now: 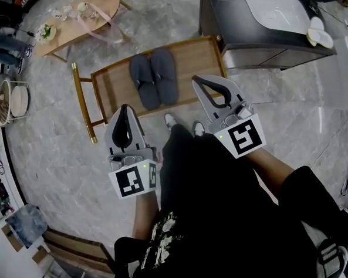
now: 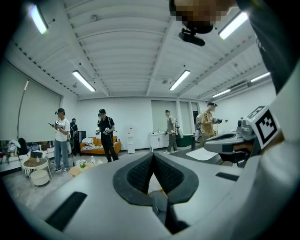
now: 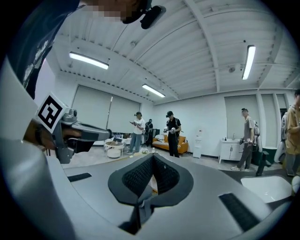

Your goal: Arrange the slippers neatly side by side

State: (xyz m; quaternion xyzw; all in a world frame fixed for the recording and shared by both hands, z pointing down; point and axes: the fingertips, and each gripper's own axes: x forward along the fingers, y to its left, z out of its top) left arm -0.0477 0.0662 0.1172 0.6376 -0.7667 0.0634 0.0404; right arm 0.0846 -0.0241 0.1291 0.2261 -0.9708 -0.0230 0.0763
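Two dark grey slippers (image 1: 155,76) lie side by side, touching, on a low wooden rack (image 1: 116,82) on the floor in the head view. My left gripper (image 1: 124,110) is held above the floor, near the rack's front edge, shut and empty. My right gripper (image 1: 200,79) is raised to the right of the slippers, also shut with nothing in it. Both gripper views point level into the room; the left gripper (image 2: 153,155) and the right gripper (image 3: 153,157) show their pads pressed together. Neither gripper view shows the slippers.
A dark cabinet with a white top (image 1: 269,29) stands right of the rack. A skateboard-shaped wooden table (image 1: 81,18) is at back left. A round white basket stand (image 1: 11,101) is at far left. Several people (image 2: 104,133) stand in the room beyond.
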